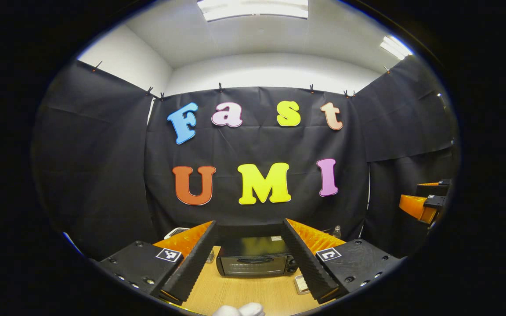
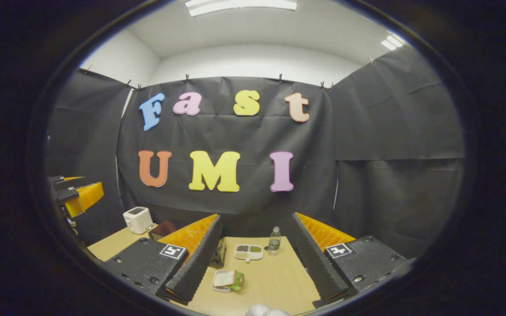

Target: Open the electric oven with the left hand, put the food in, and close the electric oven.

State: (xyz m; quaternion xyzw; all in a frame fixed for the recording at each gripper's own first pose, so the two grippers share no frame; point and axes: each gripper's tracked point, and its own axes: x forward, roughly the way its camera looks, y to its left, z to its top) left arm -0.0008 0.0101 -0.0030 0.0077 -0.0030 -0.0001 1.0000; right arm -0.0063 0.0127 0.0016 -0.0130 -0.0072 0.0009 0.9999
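Oven (image 1: pixel 255 262) sits shut at the bench's (image 1: pixel 253 294) far edge, framed between the left gripper's (image 1: pixel 247 259) apart jaws. Right gripper (image 2: pixel 253 263), jaws apart too, hovers over the sandwich (image 2: pixel 229 280). Approach the door handle squarely, then pull down gently.

Both cameras ride high above the wooden table (image 1: pixel 253 294), tilted toward the booth's back wall. The left gripper view faces the electric oven (image 1: pixel 255 262) head-on from well back. The right gripper view looks from the oven's right. Both share the table.
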